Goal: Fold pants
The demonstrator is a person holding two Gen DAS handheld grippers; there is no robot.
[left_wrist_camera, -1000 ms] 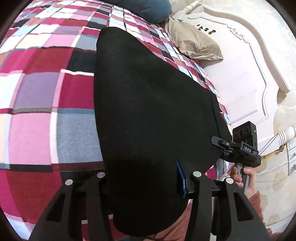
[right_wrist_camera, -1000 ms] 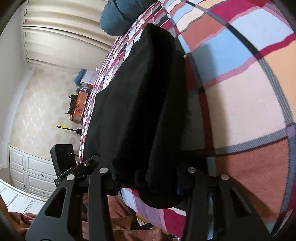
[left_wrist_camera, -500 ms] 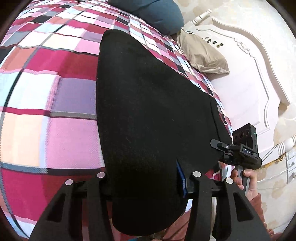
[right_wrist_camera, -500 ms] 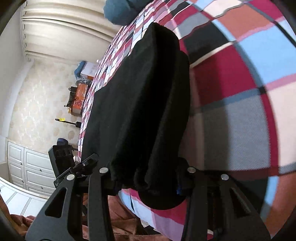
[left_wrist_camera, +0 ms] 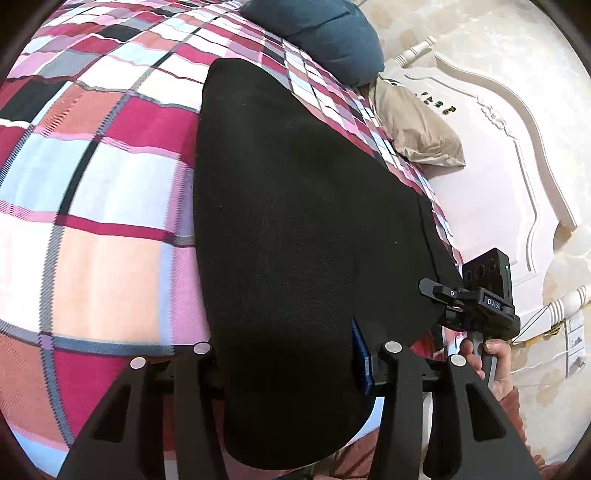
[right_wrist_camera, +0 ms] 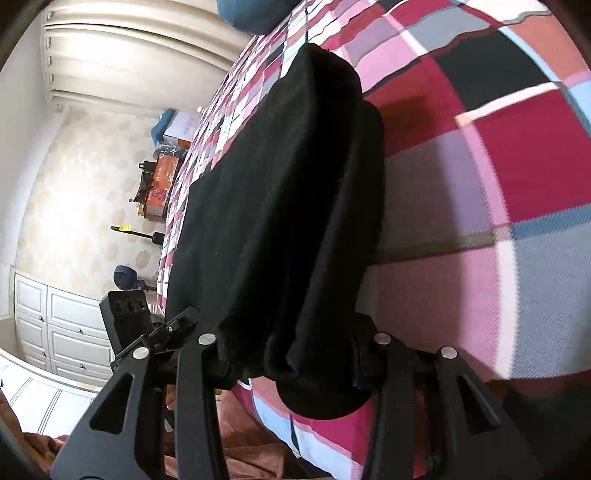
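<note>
Room: a bedroom; cream curtains (right_wrist_camera: pixel 122 55) and white cabinets (right_wrist_camera: pixel 55 325) on one side, a carved white headboard (left_wrist_camera: pixel 491 177) on the other
Bed: covered by a plaid blanket (left_wrist_camera: pixel 103 184) in red, pink, white and pale blue; a dark teal pillow (left_wrist_camera: pixel 325 33) and a beige pillow (left_wrist_camera: pixel 417 129) lie near the headboard
Pants: black pants (left_wrist_camera: pixel 303 240) stretched over the blanket, their near edge lifted between the two tools; folded into thick layers on the right-hand side (right_wrist_camera: pixel 295 206)
Left gripper: (left_wrist_camera: pixel 295 354) jaws part-way apart and clamped on the near edge of the cloth, which fills the gap
Right gripper: (right_wrist_camera: pixel 295 343) jaws likewise part-way apart; gripping a bunched roll of the fabric
Hand: the person's right hand (left_wrist_camera: pixel 491 365) grasps that tool's handle; a reddish sleeve (left_wrist_camera: pixel 517 410) shows below it
</note>
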